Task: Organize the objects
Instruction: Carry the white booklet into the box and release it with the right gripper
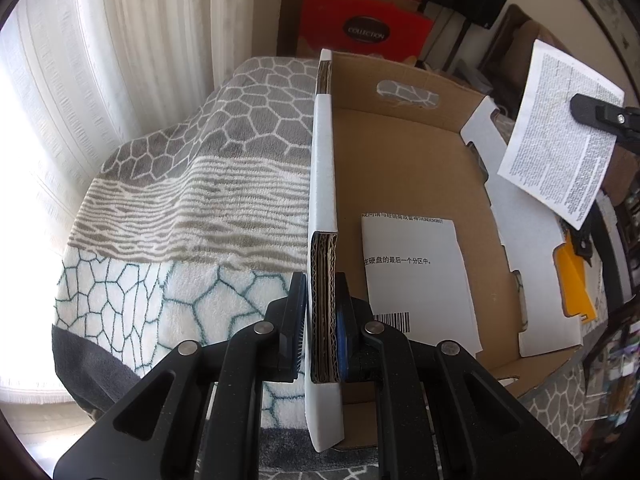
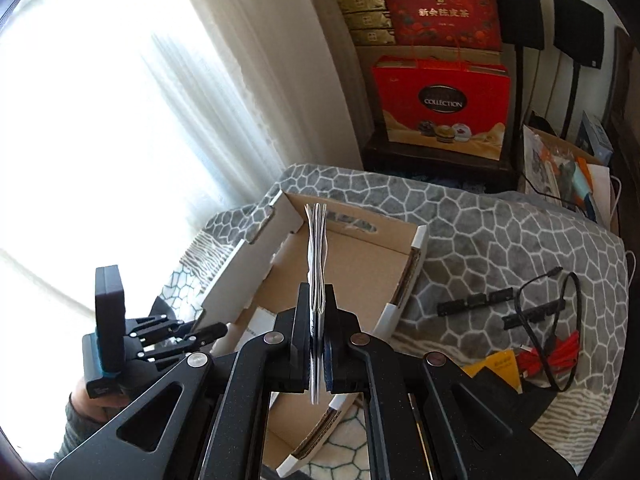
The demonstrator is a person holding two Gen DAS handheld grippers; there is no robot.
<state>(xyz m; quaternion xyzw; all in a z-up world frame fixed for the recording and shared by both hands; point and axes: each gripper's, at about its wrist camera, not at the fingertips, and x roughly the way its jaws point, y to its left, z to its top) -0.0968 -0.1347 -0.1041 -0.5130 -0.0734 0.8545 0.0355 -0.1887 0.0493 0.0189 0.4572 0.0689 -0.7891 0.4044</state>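
Note:
A shallow cardboard box (image 1: pixel 404 160) lies on a patterned blanket, and inside it a white sheet (image 1: pixel 420 280) with printed text and a barcode lies flat. My left gripper (image 1: pixel 322 292) is shut on the box's left wall (image 1: pixel 322 168), one finger inside and one outside. The right gripper (image 1: pixel 588 109) holds a printed leaflet (image 1: pixel 560 132) in the air over the box's right side. In the right wrist view, the right gripper (image 2: pixel 318 300) is shut on that folded leaflet (image 2: pixel 317 248), seen edge-on above the box (image 2: pixel 356 264). The left gripper (image 2: pixel 200 334) shows at the box's left wall.
The grey and white blanket (image 2: pixel 500 232) covers the surface. A black cable (image 2: pixel 560 312), two black strips (image 2: pixel 476 302), a red cable bundle (image 2: pixel 560 354) and a yellow booklet (image 2: pixel 496 366) lie right of the box. Red gift bags (image 2: pixel 440 108) stand behind, curtains on the left.

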